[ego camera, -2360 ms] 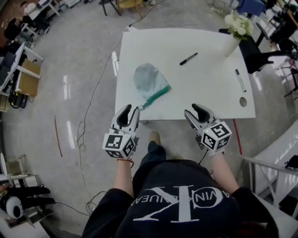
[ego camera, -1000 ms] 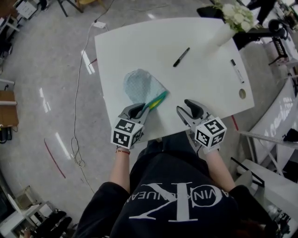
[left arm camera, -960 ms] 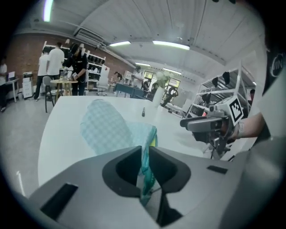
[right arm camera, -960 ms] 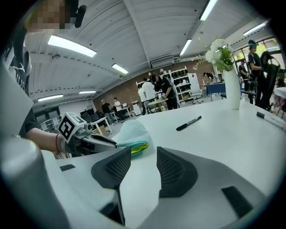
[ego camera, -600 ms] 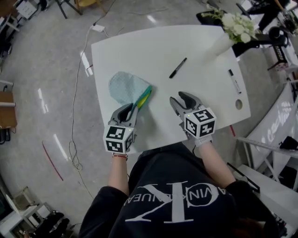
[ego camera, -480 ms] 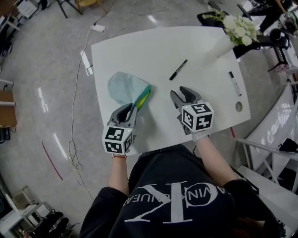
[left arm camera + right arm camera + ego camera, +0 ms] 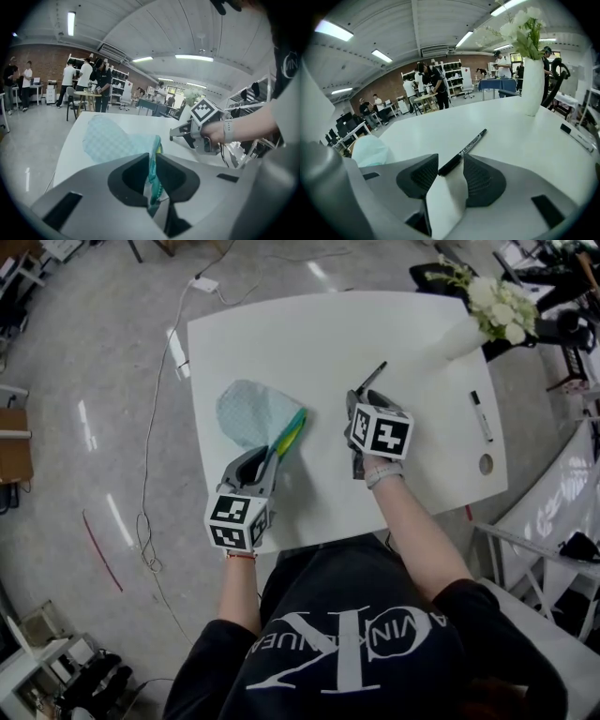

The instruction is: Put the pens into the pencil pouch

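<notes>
Left gripper point(image 7: 151, 163) is clamped narrow on the pouch point(image 7: 246, 412), right on its teal zip edge, and the pouch lies flat on the table point(image 7: 281, 329). Right gripper point(image 7: 451, 165) has its jaws wide. They've just been closing a little, with the near end of the black pen point(image 7: 471, 143) sitting between them, pads not touching it yet.

What worries me:
- It's only catching the very end, so the pen could squirt out or droop and swing once lifted.
- The pouch mouth looks pretty flat, so the tip may snag on the zip instead of sliding in.
- The white pen point(image 7: 481, 415) lies well apart, near the vase point(image 7: 459, 334), so reaching for it could bump the vase.
</notes>
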Motion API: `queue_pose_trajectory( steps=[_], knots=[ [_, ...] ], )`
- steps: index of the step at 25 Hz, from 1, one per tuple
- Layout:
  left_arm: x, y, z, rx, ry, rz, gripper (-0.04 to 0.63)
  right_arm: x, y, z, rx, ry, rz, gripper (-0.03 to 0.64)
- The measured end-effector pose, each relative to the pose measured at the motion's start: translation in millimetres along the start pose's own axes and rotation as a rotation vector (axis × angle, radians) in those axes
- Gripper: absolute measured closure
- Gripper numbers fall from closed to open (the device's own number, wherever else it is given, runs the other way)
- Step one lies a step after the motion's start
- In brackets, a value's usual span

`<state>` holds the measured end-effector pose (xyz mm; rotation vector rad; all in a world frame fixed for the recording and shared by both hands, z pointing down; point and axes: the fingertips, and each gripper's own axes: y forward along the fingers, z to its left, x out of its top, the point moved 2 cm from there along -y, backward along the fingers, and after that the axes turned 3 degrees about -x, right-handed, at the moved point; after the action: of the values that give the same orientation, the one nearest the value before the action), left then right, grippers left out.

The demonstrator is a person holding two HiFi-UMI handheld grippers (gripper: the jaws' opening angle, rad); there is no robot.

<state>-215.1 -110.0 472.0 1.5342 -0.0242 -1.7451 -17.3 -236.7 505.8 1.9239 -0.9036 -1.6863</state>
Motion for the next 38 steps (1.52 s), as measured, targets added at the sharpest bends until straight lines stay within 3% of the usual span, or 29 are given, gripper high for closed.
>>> queue_pose_trajectory(
  steps=[6, 9, 14, 17, 25, 30, 38],
  knots=[
    [-2, 0, -1, 0.012, 0.0, 0.006, 0.548, -4, 15, -6, -0.034, -0.01, 0.047, 0.439],
    [-4, -2, -2, 0.016, -0.006, 0.009, 0.547, -7, 13, -7, -0.044, -0.068, 0.053, 0.482],
    [-5, 0, -4, 0.016, -0.011, 0.01, 0.546, -9, 10, -12, 0.003, -0.148, 0.058, 0.55],
    [-4, 0, -7, 0.013, -0.009, 0.009, 0.546, -14, 10, -10, 0.048, -0.208, 0.065, 0.557],
    [2, 0, -7, 0.019, -0.067, -0.03, 0.546, -23, -21, -4, 0.197, -0.195, 0.024, 0.558],
    [5, 2, -5, 0.034, -0.064, -0.043, 0.546, -34, -57, 13, 0.377, -0.164, 0.038, 0.558],
    [12, 3, -5, 0.054, -0.042, -0.05, 0.548, -66, -114, 57, 0.634, -0.362, 0.124, 0.558]
  ],
)
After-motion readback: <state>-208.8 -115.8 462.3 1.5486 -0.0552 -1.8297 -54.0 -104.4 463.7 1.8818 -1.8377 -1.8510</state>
